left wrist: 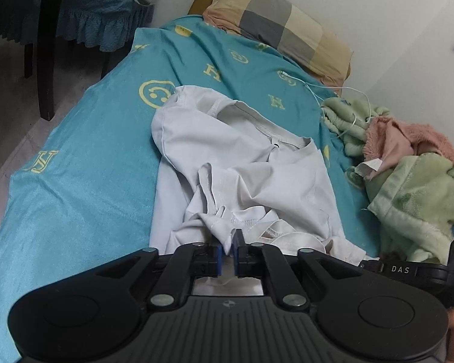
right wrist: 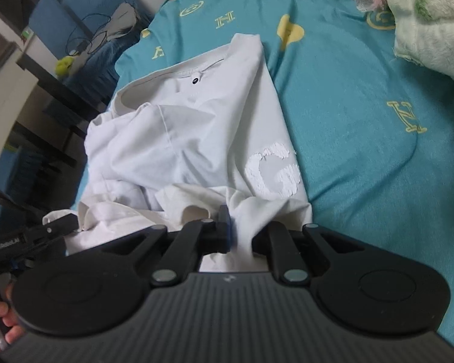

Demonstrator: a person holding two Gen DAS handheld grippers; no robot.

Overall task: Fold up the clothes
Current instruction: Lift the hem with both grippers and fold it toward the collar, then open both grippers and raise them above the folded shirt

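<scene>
A white T-shirt (left wrist: 245, 163) lies crumpled on a teal bedsheet (left wrist: 84, 181), collar toward the pillow. My left gripper (left wrist: 227, 243) is shut on a bunched fold of the shirt's near edge. In the right wrist view the same T-shirt (right wrist: 196, 127) shows a white embroidered patch (right wrist: 272, 169) near its right side. My right gripper (right wrist: 240, 236) is shut on the shirt's near hem, with cloth draped over the right finger. The left gripper's body (right wrist: 30, 239) shows at the left of that view, held by a hand (right wrist: 0, 326).
A checked pillow (left wrist: 281, 27) lies at the head of the bed. Green and pink fleece blankets (left wrist: 408, 163) are heaped along the right side by the wall, with a white cable (left wrist: 342, 96) across them. A dark chair and covered furniture (left wrist: 75, 15) stand left of the bed.
</scene>
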